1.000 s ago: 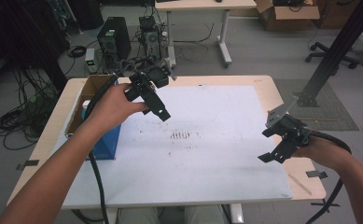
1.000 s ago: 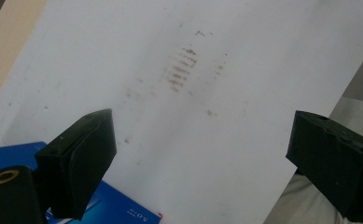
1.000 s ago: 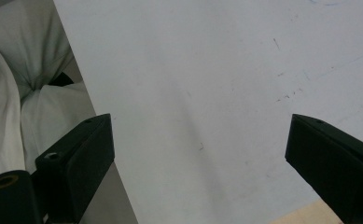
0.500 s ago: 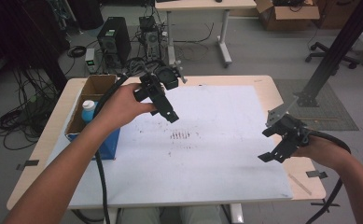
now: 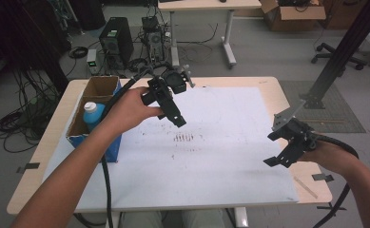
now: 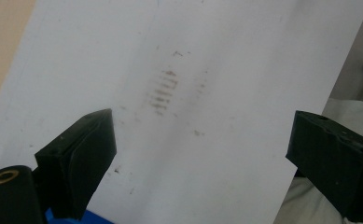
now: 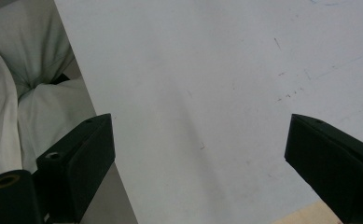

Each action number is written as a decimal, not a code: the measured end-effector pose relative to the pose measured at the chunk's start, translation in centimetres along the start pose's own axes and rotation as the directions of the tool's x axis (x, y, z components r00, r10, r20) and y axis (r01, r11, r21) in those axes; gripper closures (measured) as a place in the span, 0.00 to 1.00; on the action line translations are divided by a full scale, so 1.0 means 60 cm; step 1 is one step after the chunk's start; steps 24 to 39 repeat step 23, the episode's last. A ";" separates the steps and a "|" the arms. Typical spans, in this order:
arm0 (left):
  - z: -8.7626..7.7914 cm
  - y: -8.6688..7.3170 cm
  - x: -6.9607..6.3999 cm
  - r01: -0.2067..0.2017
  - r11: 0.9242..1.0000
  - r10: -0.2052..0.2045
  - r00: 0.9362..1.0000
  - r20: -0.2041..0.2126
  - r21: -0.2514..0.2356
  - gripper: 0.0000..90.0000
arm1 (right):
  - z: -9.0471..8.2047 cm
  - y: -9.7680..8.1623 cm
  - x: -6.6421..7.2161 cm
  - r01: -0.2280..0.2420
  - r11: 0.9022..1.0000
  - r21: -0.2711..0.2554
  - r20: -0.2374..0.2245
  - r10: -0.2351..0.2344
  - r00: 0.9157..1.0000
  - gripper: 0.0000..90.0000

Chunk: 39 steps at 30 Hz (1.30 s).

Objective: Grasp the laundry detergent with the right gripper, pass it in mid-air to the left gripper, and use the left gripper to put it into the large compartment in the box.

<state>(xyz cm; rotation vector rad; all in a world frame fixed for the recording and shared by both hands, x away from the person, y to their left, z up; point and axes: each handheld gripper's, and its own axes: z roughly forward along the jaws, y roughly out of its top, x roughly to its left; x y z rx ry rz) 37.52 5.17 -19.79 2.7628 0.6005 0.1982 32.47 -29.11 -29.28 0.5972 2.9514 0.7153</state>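
Both grippers are up off the table right now and neither one has anything in it. The left gripper [image 5: 177,119] sits over the upper left part of the big white sheet [image 5: 220,142] that covers most of the light wooden table [image 5: 54,142], its black jaws pointing down and toward the middle. In the left gripper view its jaws stand wide apart with bare sheet between them, and you can see a little patch of brownish smudge lines [image 6: 163,91] on the sheet just ahead of them. In the high view that smudge patch [image 5: 183,137] lies just below and to the right of the left gripper's tips.

The right gripper [image 5: 278,154] is way over by the right edge of the sheet, well apart from the left one, held low near the table's right side. Its jaws are spread wide too, with bare white sheet between them, and at the left of its own view there's the person's pale clothing past the sheet's edge.

The thing closest to the left hand [image 5: 130,107] is the white bottle with a blue cap [image 5: 93,114], standing upright in the open cardboard box with blue sides [image 5: 80,126] at the table's left edge. The left forearm passes right beside that box. Nothing is touching the bottle.
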 end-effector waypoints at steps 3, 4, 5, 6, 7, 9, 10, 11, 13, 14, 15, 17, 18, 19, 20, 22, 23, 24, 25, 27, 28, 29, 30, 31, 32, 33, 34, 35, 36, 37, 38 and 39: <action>0.002 0.002 0.000 -0.001 1.000 0.001 1.000 0.001 0.004 0.09 | -0.001 -0.002 -0.001 -0.003 1.000 -0.001 0.002 0.003 1.000 0.09; 0.003 0.002 0.000 0.001 1.000 -0.001 1.000 0.001 0.004 0.09 | -0.001 -0.002 -0.001 -0.003 1.000 -0.003 0.001 0.003 1.000 0.09; 0.004 0.003 0.000 -0.001 1.000 0.001 1.000 0.002 0.004 0.09 | -0.001 -0.003 -0.001 -0.003 1.000 -0.001 0.001 0.003 1.000 0.09; 0.004 0.003 -0.001 -0.002 1.000 0.002 1.000 0.002 0.005 0.09 | -0.001 -0.003 -0.001 -0.004 1.000 -0.001 0.001 0.004 1.000 0.09; 0.005 0.003 -0.001 -0.005 1.000 0.005 1.000 0.002 0.006 0.09 | -0.001 -0.004 -0.001 -0.004 1.000 -0.001 0.000 0.004 1.000 0.09; 0.006 0.004 -0.001 -0.004 1.000 0.004 1.000 0.004 0.008 0.09 | 0.000 -0.004 -0.001 -0.004 1.000 0.000 0.001 0.004 1.000 0.09; 0.006 0.004 -0.001 -0.004 1.000 0.004 1.000 0.004 0.007 0.09 | 0.000 -0.004 -0.001 -0.006 1.000 0.000 -0.001 0.006 1.000 0.09; 0.006 0.003 0.000 -0.004 1.000 0.004 1.000 0.005 0.009 0.09 | 0.001 -0.004 -0.001 -0.004 1.000 0.001 -0.002 0.004 1.000 0.09; 0.006 0.002 0.000 -0.004 1.000 0.004 1.000 0.005 0.007 0.09 | 0.001 -0.003 0.000 -0.006 1.000 0.002 -0.003 0.006 1.000 0.09; 0.005 0.002 0.001 -0.002 1.000 0.002 1.000 0.004 0.007 0.09 | 0.001 -0.003 0.000 -0.004 1.000 0.001 -0.002 0.004 1.000 0.09; 0.005 0.001 0.001 -0.001 1.000 0.001 1.000 0.005 0.005 0.09 | 0.001 -0.002 0.000 -0.004 1.000 0.001 -0.003 0.004 1.000 0.09; 0.003 -0.001 0.003 0.001 1.000 -0.001 1.000 0.005 0.004 0.09 | 0.002 -0.001 -0.001 -0.006 1.000 0.002 -0.001 0.006 1.000 0.08; 0.003 -0.002 0.004 0.004 1.000 -0.004 1.000 0.005 0.002 0.09 | 0.002 -0.001 -0.001 -0.008 1.000 0.001 0.000 0.008 1.000 0.08; 0.003 -0.003 0.005 0.007 1.000 -0.007 1.000 0.004 0.003 0.09 | 0.003 0.000 -0.001 -0.006 1.000 0.001 0.002 0.006 1.000 0.08; 0.003 -0.004 0.006 0.011 1.000 -0.011 1.000 0.004 0.003 0.09 | 0.003 0.000 -0.001 -0.010 1.000 0.001 0.000 0.010 1.000 0.08; 0.003 -0.006 0.009 0.017 1.000 -0.017 1.000 0.005 0.007 0.09 | 0.004 0.000 -0.002 -0.010 1.000 0.003 -0.001 0.010 1.000 0.08; 0.003 -0.007 0.010 0.023 1.000 -0.023 1.000 0.005 0.005 0.09 | 0.004 0.000 -0.003 -0.010 1.000 0.004 0.000 0.010 1.000 0.08; 0.003 -0.007 0.010 0.023 1.000 -0.023 1.000 0.005 0.005 0.09 | 0.004 0.000 -0.003 -0.010 1.000 0.004 0.000 0.010 1.000 0.08; 0.003 -0.007 0.010 0.023 1.000 -0.023 1.000 0.005 0.005 0.09 | 0.004 0.000 -0.003 -0.010 1.000 0.004 0.000 0.010 1.000 0.08; 0.003 -0.007 0.010 0.023 1.000 -0.023 1.000 0.005 0.005 0.09 | 0.004 0.000 -0.003 -0.010 1.000 0.004 0.000 0.010 1.000 0.08; 0.003 -0.007 0.010 0.023 1.000 -0.023 1.000 0.005 0.005 0.09 | 0.004 0.000 -0.003 -0.010 1.000 0.004 0.000 0.010 1.000 0.08; 0.003 -0.007 0.010 0.023 1.000 -0.023 1.000 0.005 0.005 0.09 | 0.004 0.000 -0.003 -0.010 1.000 0.004 0.000 0.010 1.000 0.08; 0.003 -0.007 0.010 0.023 1.000 -0.023 1.000 0.005 0.005 0.09 | 0.004 0.000 -0.003 -0.010 1.000 0.004 0.000 0.010 1.000 0.08; 0.003 -0.007 0.010 0.023 1.000 -0.023 1.000 0.005 0.005 0.09 | 0.004 0.000 -0.003 -0.010 1.000 0.004 0.000 0.010 1.000 0.08; 0.003 -0.007 0.010 0.023 1.000 -0.023 1.000 0.005 0.005 0.09 | 0.004 0.000 -0.003 -0.010 1.000 0.004 0.000 0.010 1.000 0.08; 0.003 -0.007 0.010 0.023 1.000 -0.023 1.000 0.005 0.005 0.09 | 0.004 0.000 -0.003 -0.010 1.000 0.004 0.000 0.010 1.000 0.08; 0.003 -0.007 0.010 0.023 1.000 -0.023 1.000 0.005 0.005 0.09 | 0.004 0.000 -0.003 -0.010 1.000 0.004 0.000 0.010 1.000 0.08; 0.003 -0.007 0.010 0.023 1.000 -0.023 1.000 0.005 0.005 0.09 | 0.004 0.000 -0.003 -0.010 1.000 0.004 0.000 0.010 1.000 0.08; 0.003 -0.007 0.010 0.023 1.000 -0.023 1.000 0.005 0.005 0.09 | 0.004 0.000 -0.003 -0.010 1.000 0.004 0.000 0.010 1.000 0.08; 0.003 -0.007 0.010 0.023 1.000 -0.023 1.000 0.005 0.005 0.09 | 0.004 0.000 -0.003 -0.010 1.000 0.004 0.000 0.010 1.000 0.08; 0.003 -0.007 0.010 0.023 1.000 -0.023 1.000 0.005 0.005 0.09 | 0.004 0.000 -0.003 -0.010 1.000 0.004 0.000 0.010 1.000 0.08; 0.003 -0.007 0.010 0.023 1.000 -0.023 1.000 0.005 0.005 0.09 | 0.004 0.000 -0.003 -0.010 1.000 0.004 0.000 0.010 1.000 0.08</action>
